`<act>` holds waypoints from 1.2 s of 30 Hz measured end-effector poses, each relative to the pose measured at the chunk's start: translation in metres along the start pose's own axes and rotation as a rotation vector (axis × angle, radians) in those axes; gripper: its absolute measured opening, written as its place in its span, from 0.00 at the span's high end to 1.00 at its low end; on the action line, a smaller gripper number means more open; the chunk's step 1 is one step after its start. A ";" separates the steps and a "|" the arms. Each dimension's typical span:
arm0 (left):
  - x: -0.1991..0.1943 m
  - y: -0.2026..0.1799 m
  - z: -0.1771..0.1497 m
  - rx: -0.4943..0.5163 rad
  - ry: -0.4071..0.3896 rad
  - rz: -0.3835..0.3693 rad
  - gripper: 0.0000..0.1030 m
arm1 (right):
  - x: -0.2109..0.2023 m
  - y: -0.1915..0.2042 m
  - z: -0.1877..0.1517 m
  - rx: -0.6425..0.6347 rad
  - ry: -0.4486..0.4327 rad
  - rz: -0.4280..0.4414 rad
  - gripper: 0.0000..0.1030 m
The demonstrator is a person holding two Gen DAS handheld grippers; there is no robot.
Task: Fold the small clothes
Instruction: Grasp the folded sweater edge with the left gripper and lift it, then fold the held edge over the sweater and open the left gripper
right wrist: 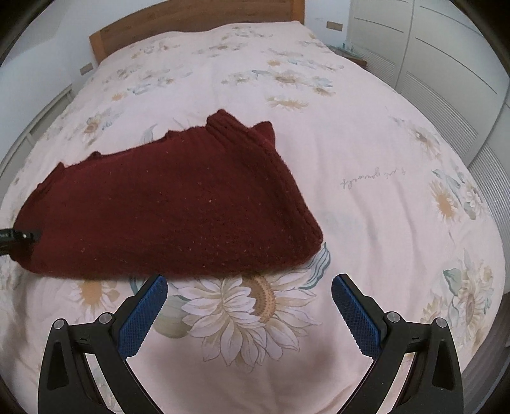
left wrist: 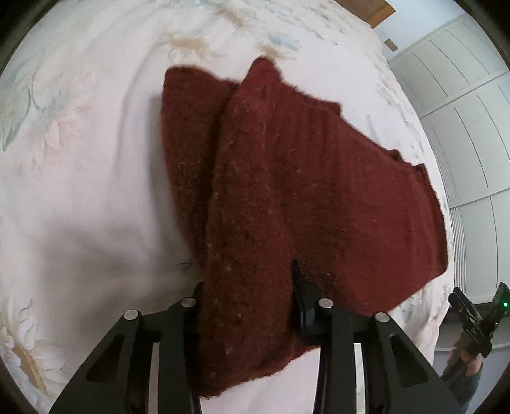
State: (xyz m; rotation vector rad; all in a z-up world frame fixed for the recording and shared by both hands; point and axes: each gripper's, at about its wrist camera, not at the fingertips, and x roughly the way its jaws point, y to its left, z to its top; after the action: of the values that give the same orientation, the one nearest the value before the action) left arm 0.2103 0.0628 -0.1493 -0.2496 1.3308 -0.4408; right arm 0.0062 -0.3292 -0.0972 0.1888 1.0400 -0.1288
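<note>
- Dark red knitted garment [right wrist: 165, 207] lying partly folded on the bed [right wrist: 366, 165], toward the left side and near the front edge in the right wrist view.
- Floral bedspread [left wrist: 79, 178] under it, bare on all sides of the knit.
- Left gripper [left wrist: 248, 305]: fingers [left wrist: 299, 296] clamped on a fold of the garment's near edge, cloth bunched between them.
- Right gripper [right wrist: 249, 305]: blue-padded fingers [right wrist: 143, 315] spread wide, nothing between, just short of the garment's near edge.
- Wooden headboard [right wrist: 191, 22] at the far end; white wardrobe doors [right wrist: 430, 63] along the right side.
- Wide open bedspread right of and beyond the garment.
</note>
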 end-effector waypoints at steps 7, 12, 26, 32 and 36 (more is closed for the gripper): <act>-0.050 -0.064 0.016 0.060 -0.052 -0.066 0.73 | -0.014 -0.019 0.010 0.050 -0.042 0.017 0.00; -0.074 -0.121 0.031 0.138 -0.081 -0.095 0.74 | -0.025 -0.041 0.018 0.081 -0.080 0.021 0.00; 0.012 -0.328 0.046 0.367 -0.029 -0.094 0.77 | -0.044 -0.107 0.021 0.172 -0.118 -0.012 0.00; 0.091 -0.366 0.014 0.415 0.063 0.018 0.77 | -0.027 -0.127 0.000 0.215 -0.055 -0.012 0.00; 0.113 -0.365 0.002 0.424 0.071 0.100 0.73 | -0.018 -0.135 -0.013 0.237 -0.023 -0.011 0.00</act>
State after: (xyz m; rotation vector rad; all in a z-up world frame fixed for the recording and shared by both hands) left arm 0.1716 -0.3133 -0.0950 0.1853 1.2793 -0.6382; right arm -0.0399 -0.4575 -0.1004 0.3956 1.0015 -0.2639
